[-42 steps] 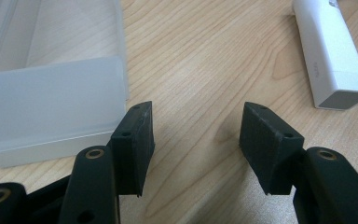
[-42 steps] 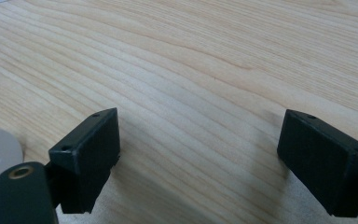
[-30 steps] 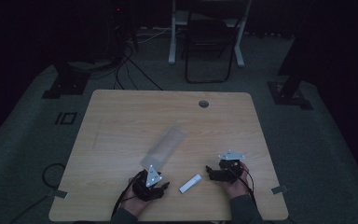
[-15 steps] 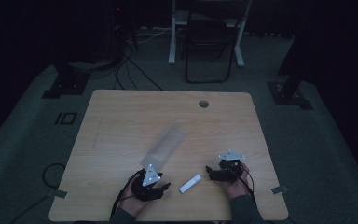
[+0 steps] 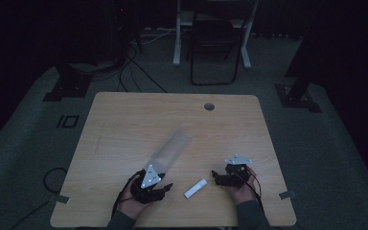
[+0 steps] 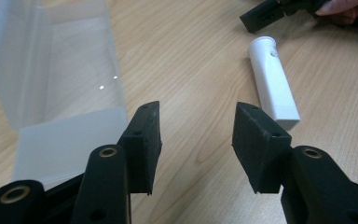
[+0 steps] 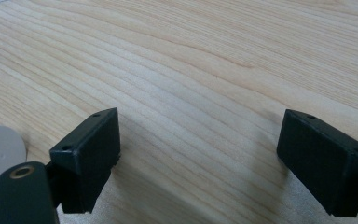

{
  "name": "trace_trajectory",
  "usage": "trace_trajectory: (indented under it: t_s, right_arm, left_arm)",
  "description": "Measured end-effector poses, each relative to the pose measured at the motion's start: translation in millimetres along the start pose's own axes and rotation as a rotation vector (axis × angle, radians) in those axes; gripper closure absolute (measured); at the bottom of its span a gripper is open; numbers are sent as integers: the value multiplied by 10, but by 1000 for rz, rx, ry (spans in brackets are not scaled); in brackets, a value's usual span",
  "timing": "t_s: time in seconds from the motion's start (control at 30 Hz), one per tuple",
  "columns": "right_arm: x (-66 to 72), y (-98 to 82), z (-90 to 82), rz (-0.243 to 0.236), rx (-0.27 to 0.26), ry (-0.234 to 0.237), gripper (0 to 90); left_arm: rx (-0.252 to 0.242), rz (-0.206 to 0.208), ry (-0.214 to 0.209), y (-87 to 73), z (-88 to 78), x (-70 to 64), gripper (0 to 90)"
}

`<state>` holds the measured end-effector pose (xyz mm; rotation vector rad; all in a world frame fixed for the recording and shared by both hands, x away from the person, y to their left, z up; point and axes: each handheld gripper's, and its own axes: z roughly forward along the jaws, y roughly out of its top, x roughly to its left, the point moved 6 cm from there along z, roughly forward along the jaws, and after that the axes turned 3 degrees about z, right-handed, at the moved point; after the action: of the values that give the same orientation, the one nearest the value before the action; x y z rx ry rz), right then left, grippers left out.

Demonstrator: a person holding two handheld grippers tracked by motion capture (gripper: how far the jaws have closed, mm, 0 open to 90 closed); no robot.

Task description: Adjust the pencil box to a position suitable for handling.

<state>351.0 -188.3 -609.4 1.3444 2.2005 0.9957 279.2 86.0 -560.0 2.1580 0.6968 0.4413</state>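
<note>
Tools, left [image 6: 193, 140] and right [image 7: 200, 158], both spread, flank white tube [image 5: 195, 188] beside clear box [image 5: 170, 149].

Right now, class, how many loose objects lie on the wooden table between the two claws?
2: a clear plastic box beside the left claw, and a small white plastic tube lying between both claws.

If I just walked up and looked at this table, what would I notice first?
Probably the tall see-through plastic box slanting across the middle of the wooden table. Next, the little white tube lying flat near the front edge, between the left gripper and the right gripper, both open and holding nothing.
</note>
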Motion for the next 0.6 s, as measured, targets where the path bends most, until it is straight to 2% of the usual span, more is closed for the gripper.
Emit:
trace_trajectory:
  t_s: [0.33, 0.6]
  right_arm:
    - [-1, -1, -1, -1, 0, 0, 132]
    - [0, -1, -2, 0, 1, 0, 132]
  left_arm:
    - [-16, -2, 40, 87, -102, 122, 552]
    - [-35, -11, 93, 192, -187, 301, 562]
